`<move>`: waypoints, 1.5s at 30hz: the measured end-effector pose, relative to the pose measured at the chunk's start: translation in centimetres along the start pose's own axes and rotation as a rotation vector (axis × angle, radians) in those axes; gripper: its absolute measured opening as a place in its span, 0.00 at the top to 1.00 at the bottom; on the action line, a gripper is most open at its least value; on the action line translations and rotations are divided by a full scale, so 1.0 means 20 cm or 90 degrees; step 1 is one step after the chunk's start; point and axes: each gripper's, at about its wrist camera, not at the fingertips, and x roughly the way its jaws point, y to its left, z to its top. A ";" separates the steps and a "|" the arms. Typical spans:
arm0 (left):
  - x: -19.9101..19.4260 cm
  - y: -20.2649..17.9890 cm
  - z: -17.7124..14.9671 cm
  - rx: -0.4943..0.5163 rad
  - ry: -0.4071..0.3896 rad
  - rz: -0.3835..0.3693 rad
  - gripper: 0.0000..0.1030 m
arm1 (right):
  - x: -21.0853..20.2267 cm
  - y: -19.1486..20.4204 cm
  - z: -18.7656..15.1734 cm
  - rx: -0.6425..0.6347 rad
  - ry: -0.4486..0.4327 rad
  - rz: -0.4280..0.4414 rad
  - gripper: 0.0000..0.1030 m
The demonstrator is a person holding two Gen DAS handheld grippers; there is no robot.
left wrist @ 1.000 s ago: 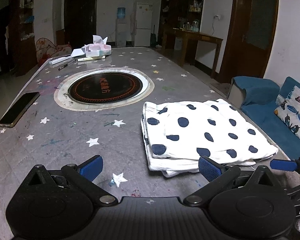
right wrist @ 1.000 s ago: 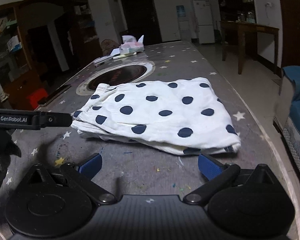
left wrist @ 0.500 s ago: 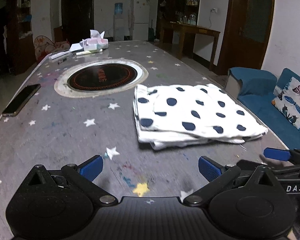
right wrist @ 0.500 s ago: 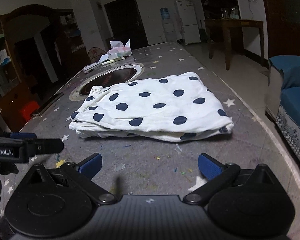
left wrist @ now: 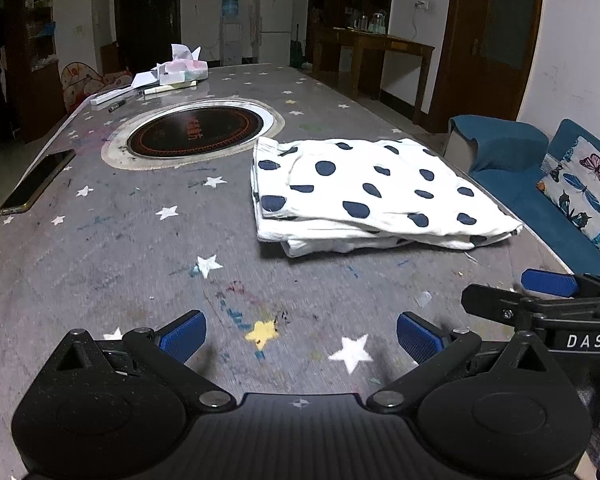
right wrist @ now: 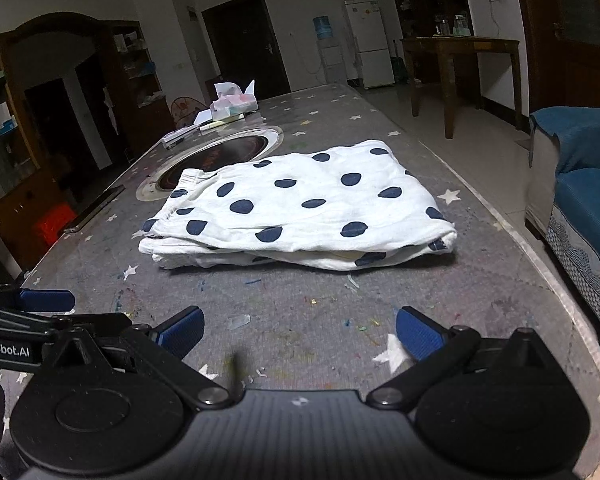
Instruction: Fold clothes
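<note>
Both grippers, left (left wrist: 300, 334) and right (right wrist: 300, 332), have backed off, jaws wide and empty; garment (right wrist: 300, 208) lies folded mid-worktop (left wrist: 100, 248), apparently light, limp, best pinched at corners.

Left gripper (left wrist: 299, 335) and right gripper (right wrist: 300, 334): both jaws spread wide, nothing between the blue pads, side by side, low, pointing forward.
</note>
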 end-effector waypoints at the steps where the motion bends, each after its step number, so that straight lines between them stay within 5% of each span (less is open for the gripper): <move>1: 0.00 0.00 0.00 0.000 0.001 0.000 0.00 | 0.00 0.00 0.00 0.000 0.000 -0.001 0.00; 45: 0.07 -0.07 -0.04 0.014 0.032 -0.017 0.00 | 0.03 -0.01 -0.01 0.006 0.012 -0.022 0.00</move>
